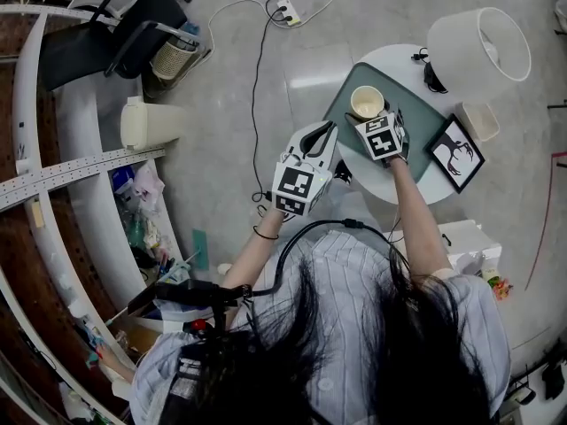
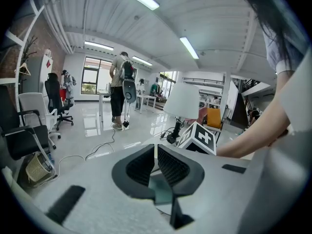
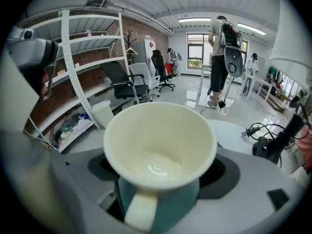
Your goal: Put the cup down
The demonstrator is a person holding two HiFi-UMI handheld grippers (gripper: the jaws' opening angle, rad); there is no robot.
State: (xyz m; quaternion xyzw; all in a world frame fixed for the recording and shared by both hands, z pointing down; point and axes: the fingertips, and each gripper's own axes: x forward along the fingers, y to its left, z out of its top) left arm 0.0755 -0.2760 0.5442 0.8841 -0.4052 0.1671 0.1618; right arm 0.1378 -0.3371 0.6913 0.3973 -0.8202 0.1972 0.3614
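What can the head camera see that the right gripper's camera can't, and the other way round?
Only the head view: the left gripper, a framed picture and the green mat on the round table. Only the right gripper view: the teal side and cream handle of the cup, and a person with a backpack. Both: that cup, clamped in the right gripper.

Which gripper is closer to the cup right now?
Right. The right gripper is shut on the cup; the left gripper, jaws together, hangs apart to the cup's left.
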